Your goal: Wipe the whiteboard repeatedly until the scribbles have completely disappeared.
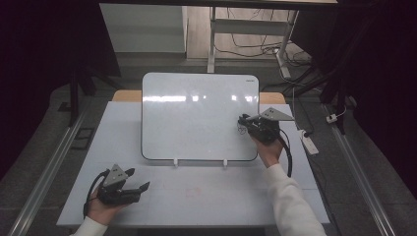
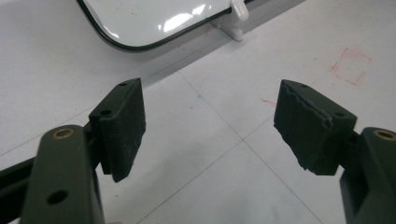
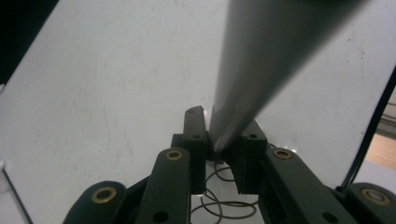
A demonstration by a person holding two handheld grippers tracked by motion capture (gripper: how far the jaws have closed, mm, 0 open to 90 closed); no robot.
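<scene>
We saw white sleeves [image 1: 290,201] on both forearms. Each gripper was matte black: the left gripper [image 2: 210,130] wore worn foam pads [image 2: 122,128], brass-ringed screw holes, a grey triangular plate and a looping black cable.

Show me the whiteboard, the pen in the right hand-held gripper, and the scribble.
Whiteboard [image 1: 196,118], high view, bare middle.
Pen [image 3: 252,79], right gripper view, blurred grey barrel.
Scribble [image 3: 224,198], right gripper view, looping lines.

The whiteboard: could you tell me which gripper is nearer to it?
Right. The right gripper is at the whiteboard, over its right side, shut on a marker. The left gripper lies on the table, short of the board's lower left corner.
</scene>
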